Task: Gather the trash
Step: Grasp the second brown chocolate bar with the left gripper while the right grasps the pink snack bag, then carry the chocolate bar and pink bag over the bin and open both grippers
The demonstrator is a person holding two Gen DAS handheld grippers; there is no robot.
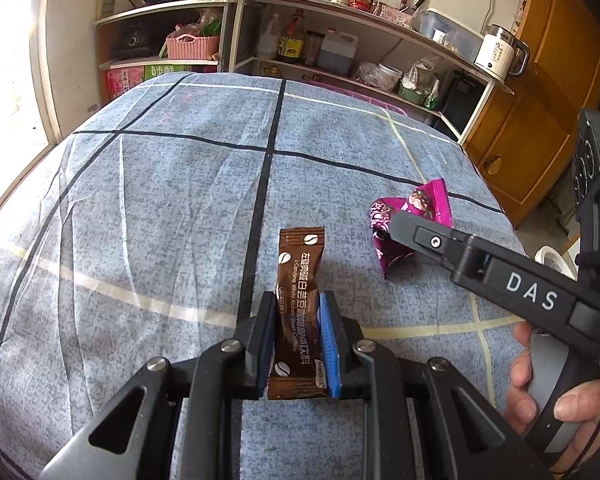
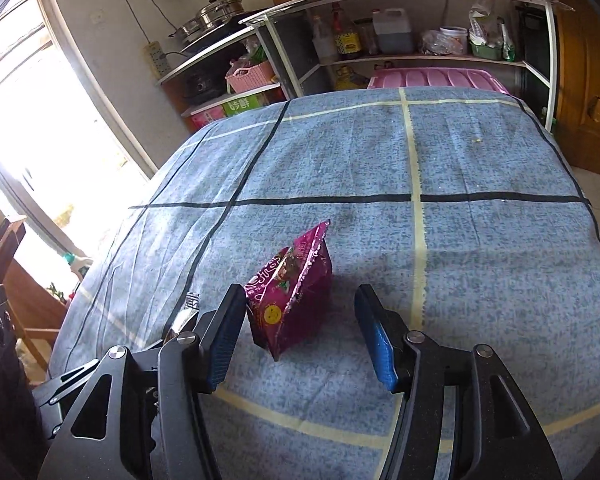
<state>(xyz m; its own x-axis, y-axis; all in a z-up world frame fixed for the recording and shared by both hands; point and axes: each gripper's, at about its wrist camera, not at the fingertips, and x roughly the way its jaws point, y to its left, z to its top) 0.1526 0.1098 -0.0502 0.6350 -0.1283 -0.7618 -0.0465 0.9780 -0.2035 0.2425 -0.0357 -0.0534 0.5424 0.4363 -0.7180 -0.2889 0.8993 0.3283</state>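
Jaws of right gripper point(image 2: 300, 334) apart, flanking magenta wrapper point(image 2: 290, 296); left side touching.

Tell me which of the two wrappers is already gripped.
The brown coffee sachet, clamped in the left hand-held gripper. The purple snack wrapper lies between the open right hand-held gripper, unpinched.

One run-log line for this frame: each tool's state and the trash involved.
left tool: shut on brown coffee sachet | right tool: open around crumpled magenta foil snack wrapper, not gripping | surface: blue checked cloth
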